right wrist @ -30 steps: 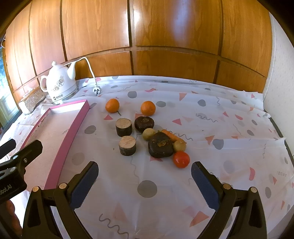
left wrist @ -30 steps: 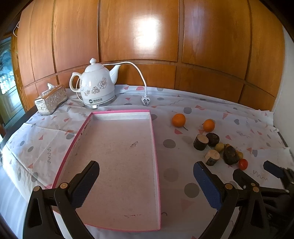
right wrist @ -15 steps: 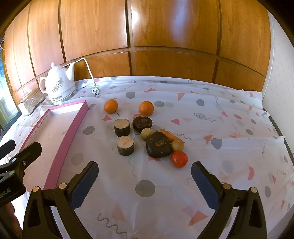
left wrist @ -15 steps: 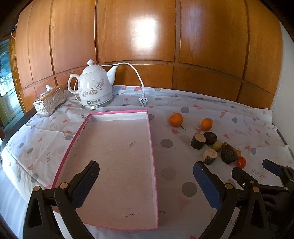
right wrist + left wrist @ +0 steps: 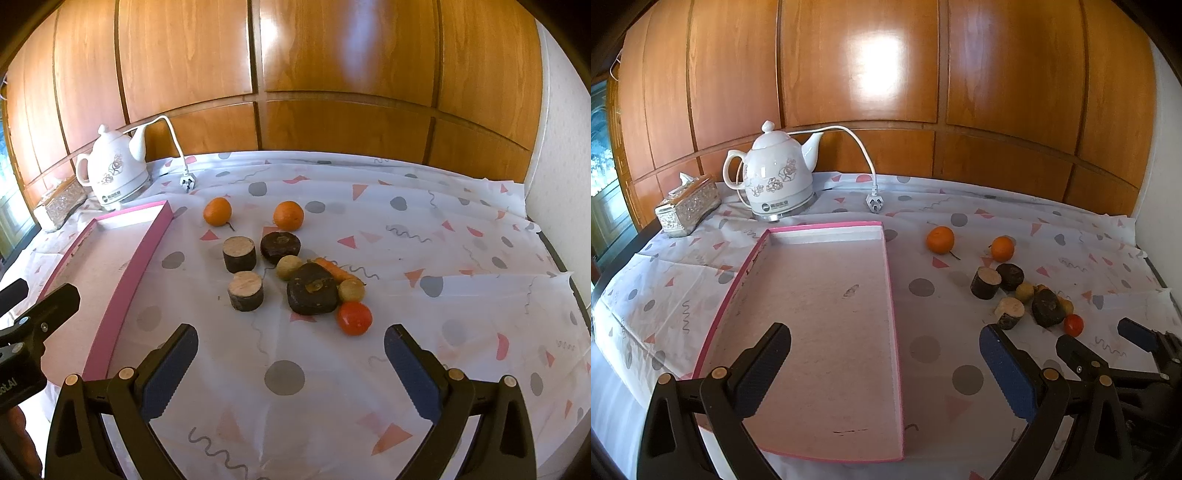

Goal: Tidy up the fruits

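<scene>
A shallow pink-rimmed tray lies empty on the patterned tablecloth. To its right sit two oranges, a red tomato, a small carrot, two pale round fruits and dark and wooden round blocks in a cluster. In the left wrist view the same cluster shows at the right. My left gripper hovers open over the tray's near half. My right gripper hangs open just short of the tomato, holding nothing.
A white floral kettle with a loose cord and plug stands behind the tray. A silver tissue box sits at the far left. Wood panelling backs the table; a white wall closes the right side.
Both views have pulled back and risen slightly, so the tray, kettle and fruit appear a little farther off. Both grippers stay open and nothing on the table has moved.
</scene>
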Demonstrator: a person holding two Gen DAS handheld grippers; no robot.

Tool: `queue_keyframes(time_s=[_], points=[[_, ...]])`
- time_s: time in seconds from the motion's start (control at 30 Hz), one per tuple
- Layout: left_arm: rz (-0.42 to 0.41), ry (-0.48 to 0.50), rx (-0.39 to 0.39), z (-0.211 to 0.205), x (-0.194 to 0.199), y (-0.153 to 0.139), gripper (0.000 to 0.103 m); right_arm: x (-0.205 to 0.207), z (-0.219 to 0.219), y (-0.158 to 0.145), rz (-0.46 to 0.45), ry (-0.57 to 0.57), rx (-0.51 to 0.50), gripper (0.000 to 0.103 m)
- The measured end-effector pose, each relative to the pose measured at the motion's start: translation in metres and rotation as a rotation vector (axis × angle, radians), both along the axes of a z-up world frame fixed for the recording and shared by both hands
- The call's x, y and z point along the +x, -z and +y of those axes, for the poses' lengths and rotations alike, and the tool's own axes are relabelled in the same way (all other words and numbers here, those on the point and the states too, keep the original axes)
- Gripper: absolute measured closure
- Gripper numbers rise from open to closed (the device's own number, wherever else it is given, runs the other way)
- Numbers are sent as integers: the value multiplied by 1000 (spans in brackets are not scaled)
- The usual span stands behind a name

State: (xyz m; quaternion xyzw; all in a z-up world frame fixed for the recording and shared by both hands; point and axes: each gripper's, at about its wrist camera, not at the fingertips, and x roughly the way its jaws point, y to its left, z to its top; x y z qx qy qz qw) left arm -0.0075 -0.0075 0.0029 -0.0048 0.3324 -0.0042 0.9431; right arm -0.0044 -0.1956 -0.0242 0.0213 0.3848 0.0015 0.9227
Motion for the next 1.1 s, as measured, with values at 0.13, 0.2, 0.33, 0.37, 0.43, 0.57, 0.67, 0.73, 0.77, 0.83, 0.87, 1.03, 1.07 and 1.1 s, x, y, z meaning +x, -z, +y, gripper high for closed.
queue_keyframes(time_s=[0.13, 0.2, 0.33, 0.37, 0.43, 0.57, 0.67, 0.73, 0.77, 0.83, 0.87, 1.03, 1.07, 1.1], points=[[2, 5, 1, -2, 1, 0, 0, 1, -3, 1, 3, 0, 2, 1], [4, 9, 1, -2, 1, 0, 0, 1, -5, 1, 6, 4, 5, 1], [8, 16, 3, -4, 1, 1, 0, 1, -7, 2, 12, 6, 8, 2], [8, 18, 4, -5, 1, 1, 0, 1, -8, 3, 12, 8, 9, 2], [8, 22, 5, -6, 1, 1, 0, 1, -10, 3, 12, 11, 11, 2], [12, 30, 9, -8, 3, 1, 0, 1, -11, 3, 13, 13, 11, 2], [16, 37, 10, -10, 4, 2, 0, 2, -15, 5, 15, 14, 16, 2], [20, 45, 7, -11, 4, 3, 0, 3, -18, 6, 23, 15, 21, 4], [23, 49, 5, -12, 5, 4, 0, 3, -20, 7, 27, 15, 25, 5], [31, 69, -8, -14, 6, 6, 0, 4, -26, 10, 36, 23, 34, 5], [35, 80, -16, -14, 6, 6, 0, 4, -28, 10, 37, 25, 36, 6], [76, 187, -108, -22, 11, 13, 0, 7, -43, 19, 66, 27, 65, 33], [89, 220, -132, -24, 12, 15, 0, 8, -46, 22, 73, 25, 75, 43], [102, 238, -138, -26, 13, 16, 0, 8, -49, 24, 80, 22, 82, 51]])
